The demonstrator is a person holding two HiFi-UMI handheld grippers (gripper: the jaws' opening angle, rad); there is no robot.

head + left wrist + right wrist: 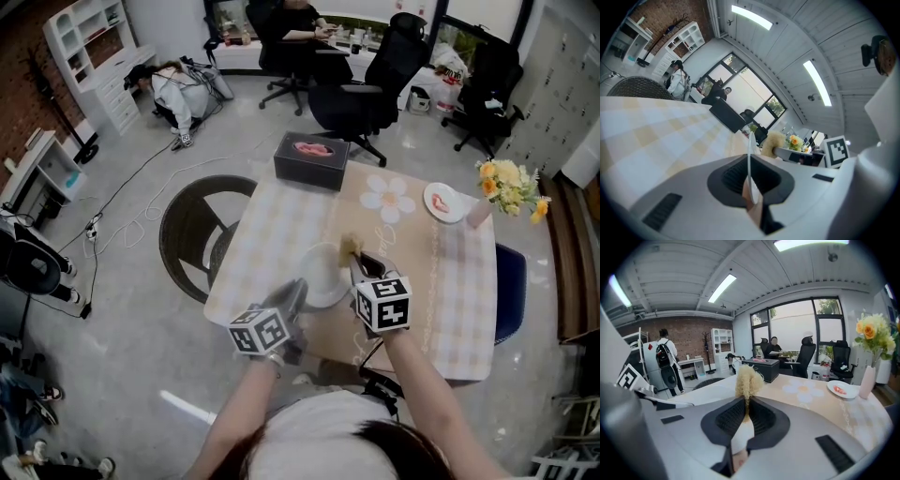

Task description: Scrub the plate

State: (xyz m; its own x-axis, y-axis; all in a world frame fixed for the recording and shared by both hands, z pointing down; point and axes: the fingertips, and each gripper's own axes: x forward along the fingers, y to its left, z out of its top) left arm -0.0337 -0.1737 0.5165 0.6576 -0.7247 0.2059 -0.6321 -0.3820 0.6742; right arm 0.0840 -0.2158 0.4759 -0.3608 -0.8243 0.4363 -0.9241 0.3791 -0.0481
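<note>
A white plate [317,274] lies on the checked tablecloth [272,230] near the table's front. My left gripper [294,292] is shut on the plate's near left rim; in the left gripper view the plate [749,157] shows edge-on between the jaws. My right gripper [360,265] is shut on a scrubber with a fluffy yellow head [352,247], which sits at the plate's right edge. The right gripper view shows that yellow head [747,378] sticking up from the shut jaws. Whether the head touches the plate is unclear.
A black box [311,160] stands at the table's far edge. A small dish [444,202] with something pink and a vase of flowers [507,183] are at the far right. A dark wicker chair [192,234] is left of the table, and office chairs [361,98] stand beyond it.
</note>
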